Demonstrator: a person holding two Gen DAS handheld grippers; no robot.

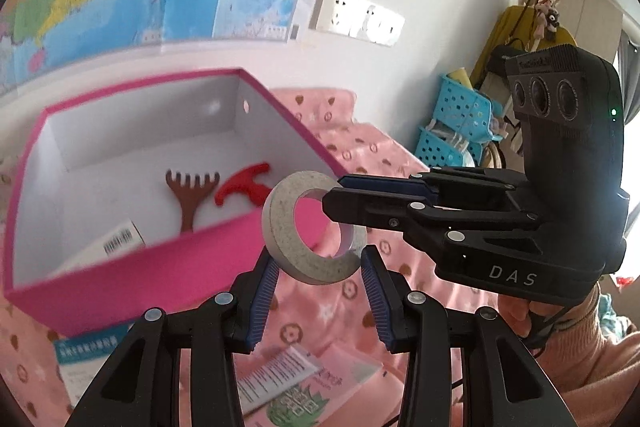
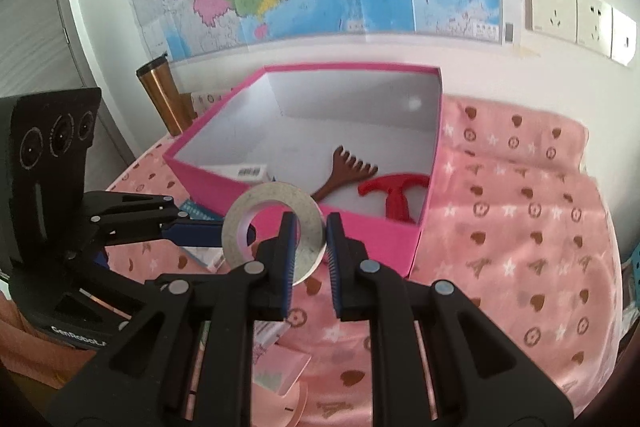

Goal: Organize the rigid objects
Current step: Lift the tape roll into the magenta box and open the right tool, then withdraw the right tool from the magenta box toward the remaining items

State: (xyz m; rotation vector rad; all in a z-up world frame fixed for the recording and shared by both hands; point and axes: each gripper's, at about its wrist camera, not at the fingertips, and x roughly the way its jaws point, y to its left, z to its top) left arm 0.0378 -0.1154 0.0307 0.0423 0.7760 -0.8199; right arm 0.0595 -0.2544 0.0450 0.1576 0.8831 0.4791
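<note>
The tape roll (image 1: 314, 227) hangs in the air just outside the pink box's (image 1: 120, 291) near wall. The right gripper (image 1: 340, 195) fingers pinch its rim; the left gripper (image 1: 320, 291) gapes directly beneath, holding nothing.

I see a surface covered by a pink cloth (image 2: 520, 211) printed with hearts, stars and little towers. A pink box (image 2: 304, 223) sits directly on it, toward the wall. Beside the box's near left corner lie a teal-edged booklet (image 1: 86, 351) and a printed leaflet (image 1: 280, 375), flat on the cloth. A copper tumbler (image 2: 166, 95) stands at the far left.
</note>
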